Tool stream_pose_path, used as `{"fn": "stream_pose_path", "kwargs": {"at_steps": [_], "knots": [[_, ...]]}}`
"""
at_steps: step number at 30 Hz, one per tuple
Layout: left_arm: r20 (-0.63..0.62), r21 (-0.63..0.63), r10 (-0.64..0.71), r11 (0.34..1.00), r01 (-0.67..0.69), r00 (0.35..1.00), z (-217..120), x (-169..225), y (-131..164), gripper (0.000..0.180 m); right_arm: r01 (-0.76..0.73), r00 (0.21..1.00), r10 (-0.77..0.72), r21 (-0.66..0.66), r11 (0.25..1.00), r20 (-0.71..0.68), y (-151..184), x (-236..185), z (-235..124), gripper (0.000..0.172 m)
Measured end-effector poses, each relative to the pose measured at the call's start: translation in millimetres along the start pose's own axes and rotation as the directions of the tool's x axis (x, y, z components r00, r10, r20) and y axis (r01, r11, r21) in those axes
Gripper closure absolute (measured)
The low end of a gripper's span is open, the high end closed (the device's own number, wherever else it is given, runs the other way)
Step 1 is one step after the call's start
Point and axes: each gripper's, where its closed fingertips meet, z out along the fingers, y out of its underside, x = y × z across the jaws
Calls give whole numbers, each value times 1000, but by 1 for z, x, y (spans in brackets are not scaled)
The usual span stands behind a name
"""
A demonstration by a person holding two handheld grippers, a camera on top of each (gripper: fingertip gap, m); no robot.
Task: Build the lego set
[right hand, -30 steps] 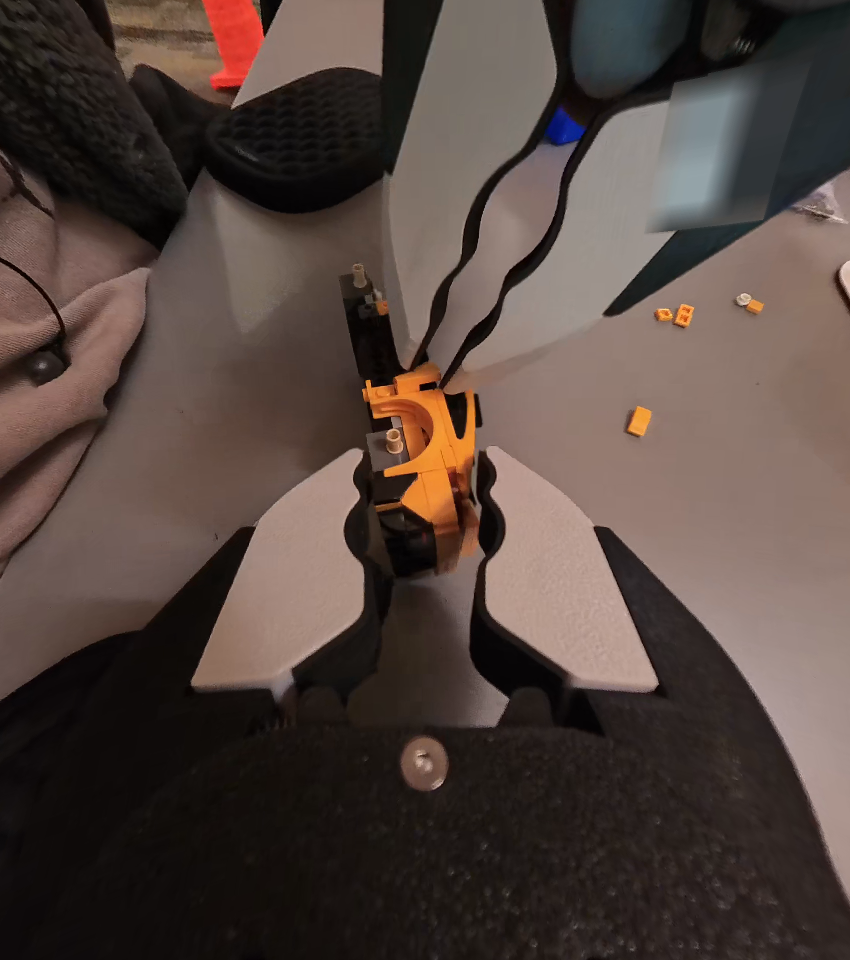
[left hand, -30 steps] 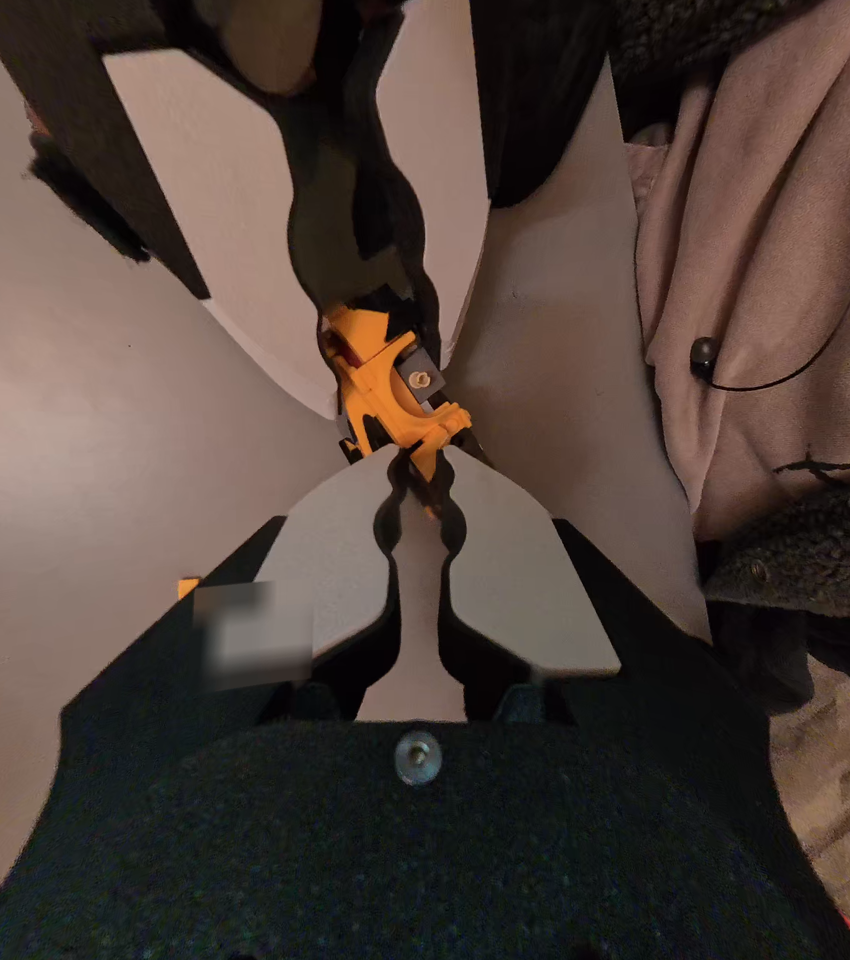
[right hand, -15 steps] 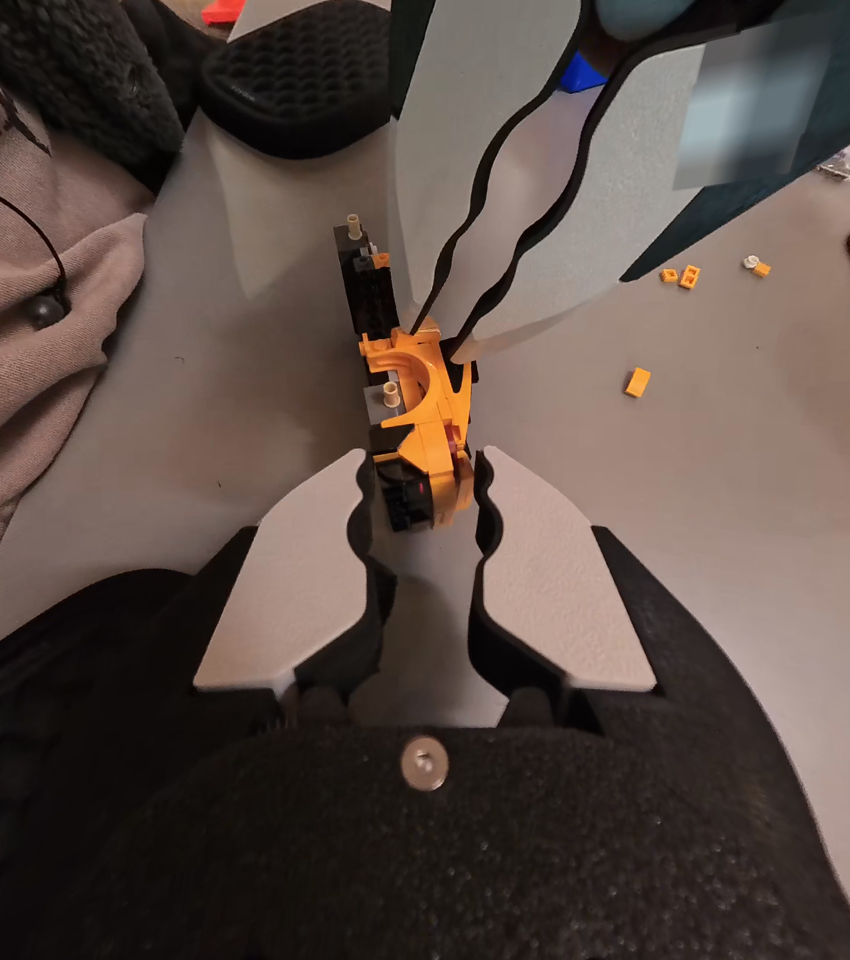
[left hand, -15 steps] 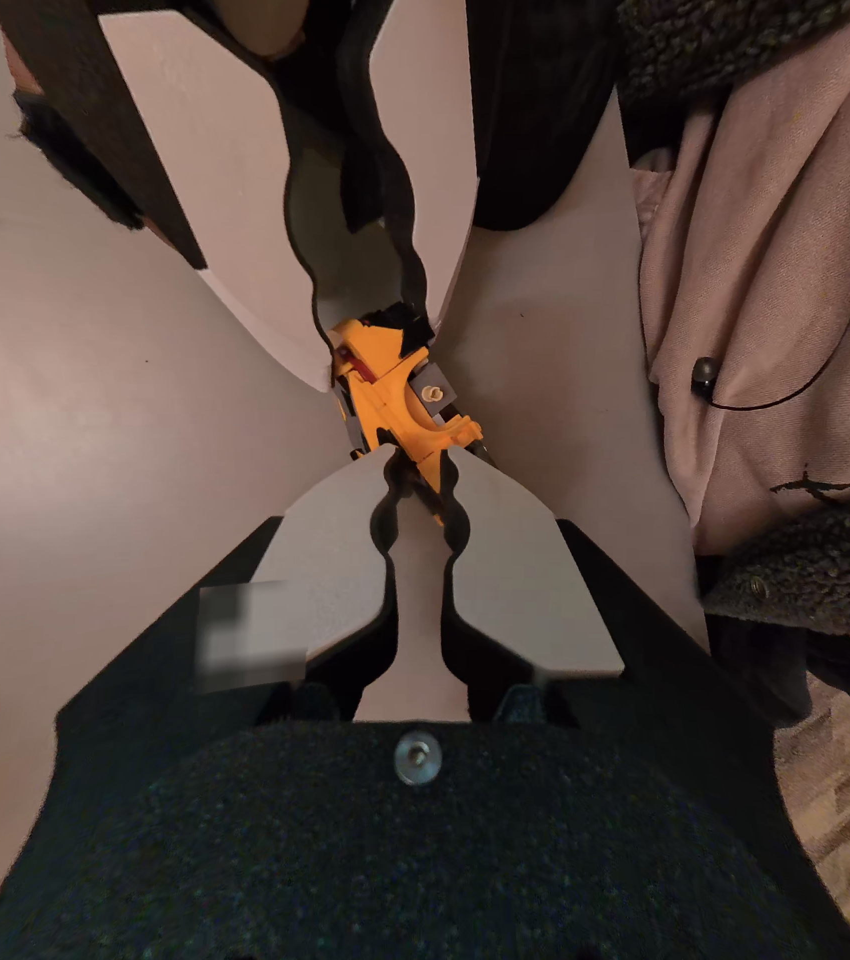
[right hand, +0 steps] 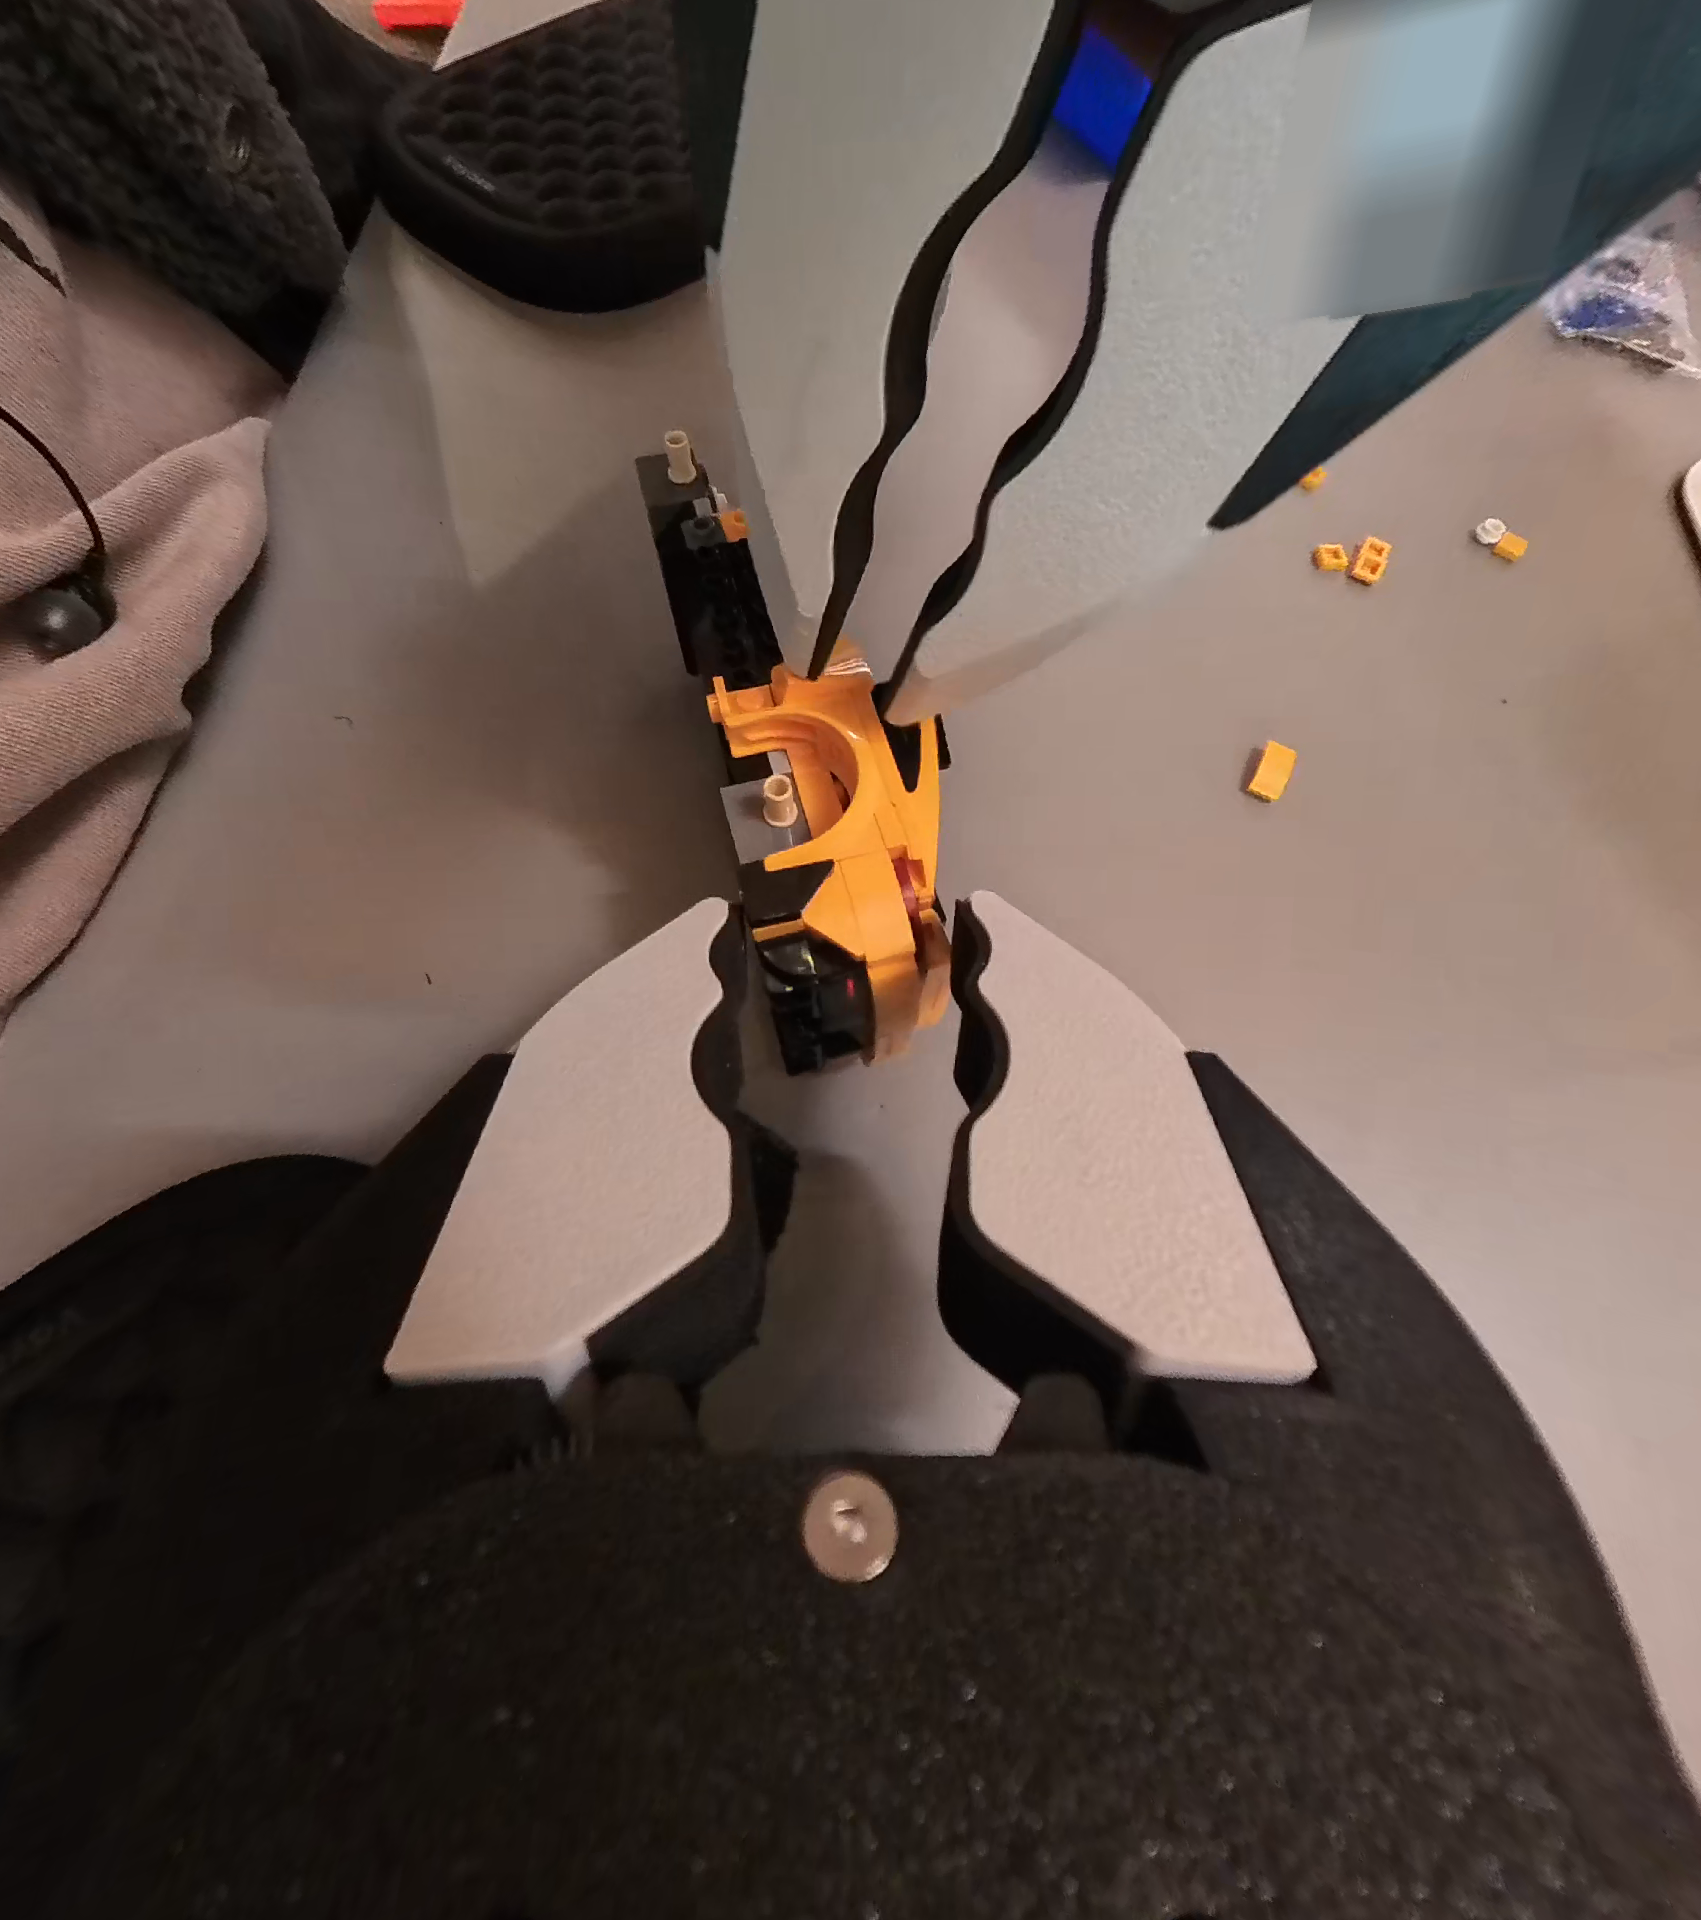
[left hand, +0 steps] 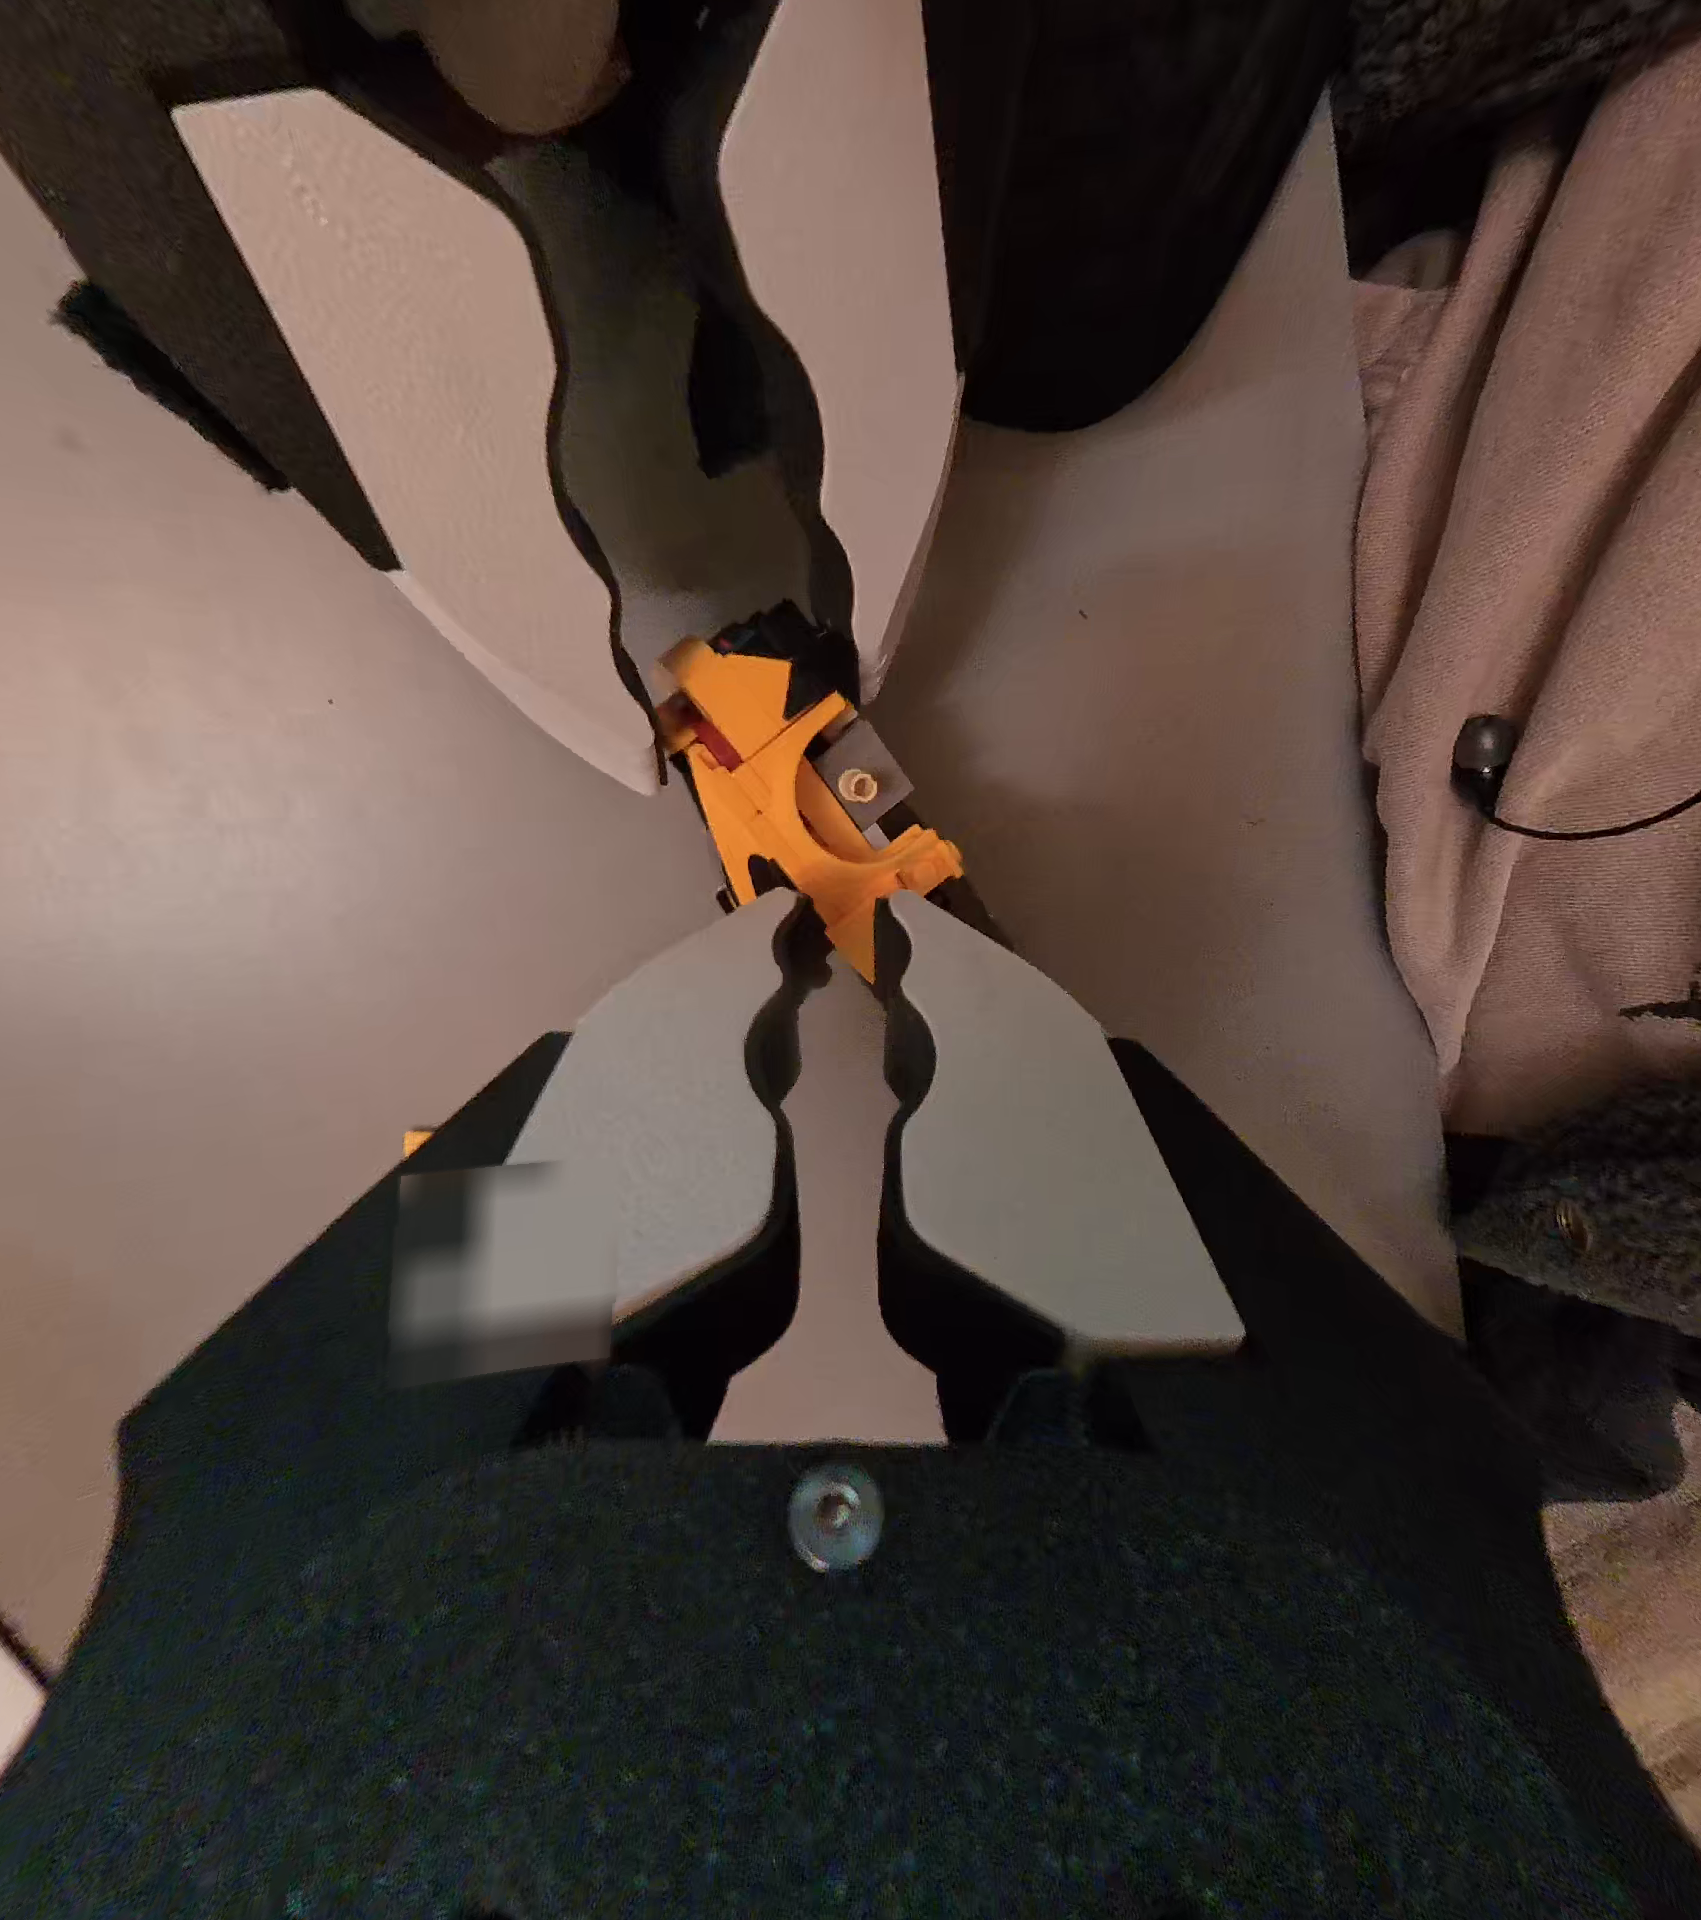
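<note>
- the orange and black brick model [right hand: 830, 831] sits on the grey table [right hand: 410, 831], pinned from both ends; looks like that's so it can't slide or twist
- left gripper [left hand: 841, 914] is nearly together, nipping the thin orange fin at one end of the model; its tips land right by the curved arch piece
- right gripper [right hand: 846, 977] straddles the chunkier black and orange end; pads look pressed on both sides, though the left pad's contact is a bit shadowed
- loose orange bits [right hand: 1270, 771] lie scattered well off to the side; a beige hoodie [right hand: 25, 582] crowds the table edge
</note>
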Motion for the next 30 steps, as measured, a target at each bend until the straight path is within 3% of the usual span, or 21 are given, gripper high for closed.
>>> {"fn": "stream_pose_path", "kwargs": {"at_steps": [12, 19, 24, 27, 30], "knots": [[74, -95, 47, 995, -40, 996, 3, 7, -1, 173, -1, 1000, 1, 0, 1000, -11, -1, 0, 2, 134], [61, -57, 34, 998, -31, 998, 2, 6, -1, 173, -3, 1000, 3, 3, 1000, -12, -1, 1, 2, 133], [82, 41, -20, 999, 16, 996, -2, 1, 1, 162, -2, 1000, 2, 7, 1000, -15, -2, 1, 3, 133], [-19, 167, -152, 974, 153, 988, -6, 4, -1, 160, -4, 1000, 4, 11, 1000, -14, -2, 1, 3, 133], [-95, 216, -240, 942, 255, 966, 1, -1, 3, 160, 1, 1000, -1, 11, 1000, -15, -3, 1, 3, 133]]}}
